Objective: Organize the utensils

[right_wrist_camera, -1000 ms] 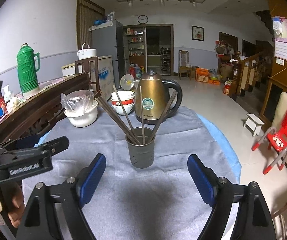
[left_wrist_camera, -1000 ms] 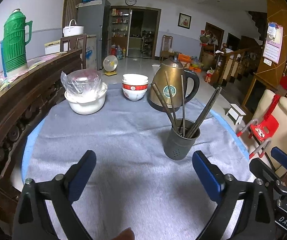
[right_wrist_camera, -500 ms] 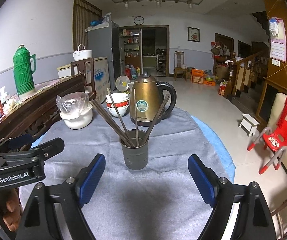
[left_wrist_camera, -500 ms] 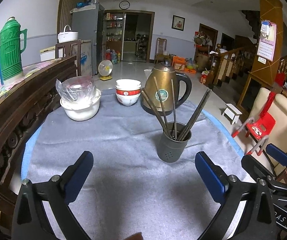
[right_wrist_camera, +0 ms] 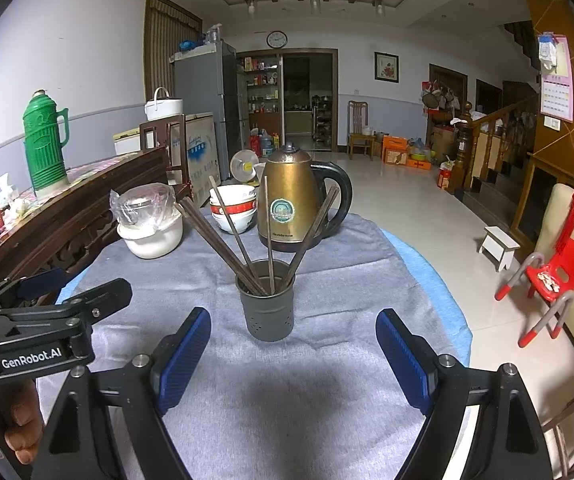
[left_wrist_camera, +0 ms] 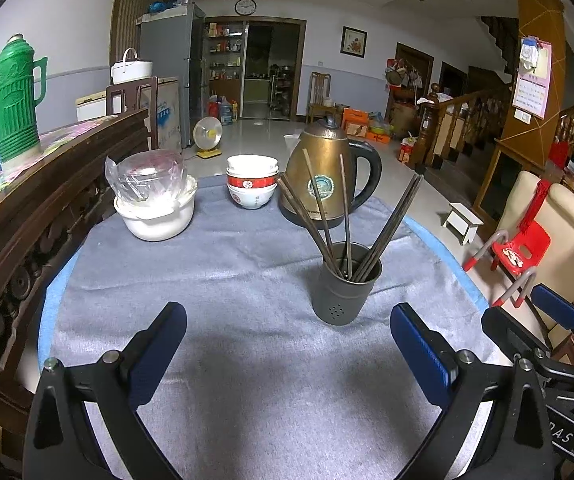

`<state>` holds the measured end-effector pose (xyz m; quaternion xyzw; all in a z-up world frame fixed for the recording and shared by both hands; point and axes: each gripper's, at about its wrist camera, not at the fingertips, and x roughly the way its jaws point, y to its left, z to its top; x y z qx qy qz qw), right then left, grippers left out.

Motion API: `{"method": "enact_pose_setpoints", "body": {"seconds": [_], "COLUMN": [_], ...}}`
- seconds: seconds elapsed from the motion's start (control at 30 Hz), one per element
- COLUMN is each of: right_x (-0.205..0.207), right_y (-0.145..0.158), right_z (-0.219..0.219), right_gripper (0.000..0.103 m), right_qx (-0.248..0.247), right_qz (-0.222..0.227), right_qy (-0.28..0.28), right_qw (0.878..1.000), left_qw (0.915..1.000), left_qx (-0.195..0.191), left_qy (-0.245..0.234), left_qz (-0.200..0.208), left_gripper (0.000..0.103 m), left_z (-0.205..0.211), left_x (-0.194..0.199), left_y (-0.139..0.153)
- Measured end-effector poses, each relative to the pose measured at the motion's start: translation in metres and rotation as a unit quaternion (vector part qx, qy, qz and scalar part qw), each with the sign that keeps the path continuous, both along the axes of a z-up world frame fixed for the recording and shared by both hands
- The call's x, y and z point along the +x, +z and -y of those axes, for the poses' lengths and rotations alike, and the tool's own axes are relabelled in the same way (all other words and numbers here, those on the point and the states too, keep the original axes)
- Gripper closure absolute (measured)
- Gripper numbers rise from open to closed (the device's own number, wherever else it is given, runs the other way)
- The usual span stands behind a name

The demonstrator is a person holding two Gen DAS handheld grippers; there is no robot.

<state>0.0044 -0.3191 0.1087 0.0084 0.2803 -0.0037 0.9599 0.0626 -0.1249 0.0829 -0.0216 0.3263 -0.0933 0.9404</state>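
A: Blue pads on both tools. The left gripper [left_wrist_camera: 287, 330] fills the bottom of its frame, fingers spread wide with nothing between them but grey cloth [left_wrist_camera: 247, 360].

B: Same for the right gripper [right_wrist_camera: 293, 334], low in its own frame: spread wide and holding nothing. In that view the left tool also shows at the lower left edge, with a hand [right_wrist_camera: 15, 428] wrapped around its handle.

A: And the right tool's blue tip pokes in at the lower right edge of the left view. Where are the utensils?

B: Dark chopsticks [right_wrist_camera: 247, 240] stand fanned out in a grey holder [right_wrist_camera: 267, 308], upright on the cloth at the centre of the right frame, just beyond the gap between the pads.

A: In the left view the holder [left_wrist_camera: 345, 292] sits right of centre, closer to the right pad, the chopsticks [left_wrist_camera: 327, 216] leaning out to both sides. Neither gripper touches it.

B: Behind it, toward upper centre, a brass kettle [right_wrist_camera: 291, 204] with a black handle.

A: Left of the kettle, stacked red and white bowls [left_wrist_camera: 252, 182], then a white pot [left_wrist_camera: 155, 212] with clear plastic over it.

B: Upper left, a green thermos [right_wrist_camera: 45, 144] stands on a dark wooden sideboard [right_wrist_camera: 67, 208]. At the right edge, a red chair [right_wrist_camera: 555, 276] on the tiled floor.
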Motion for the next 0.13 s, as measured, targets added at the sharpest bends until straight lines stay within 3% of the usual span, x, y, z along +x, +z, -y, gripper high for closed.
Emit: {"method": "enact_pose_setpoints", "body": {"seconds": [0.13], "right_x": [0.0032], "right_y": [-0.0012], "right_z": [0.0020], "right_gripper": [0.016], "right_qx": [0.002], "right_qz": [-0.001], "right_qy": [-0.001], "right_qw": [1.000], "left_qw": [1.0000], "left_qx": [-0.002], "left_qy": [0.000], "left_qz": [-0.001], "left_gripper": [0.002], "left_z": [0.0003], "left_x": [0.0011], "left_y": [-0.0008]}}
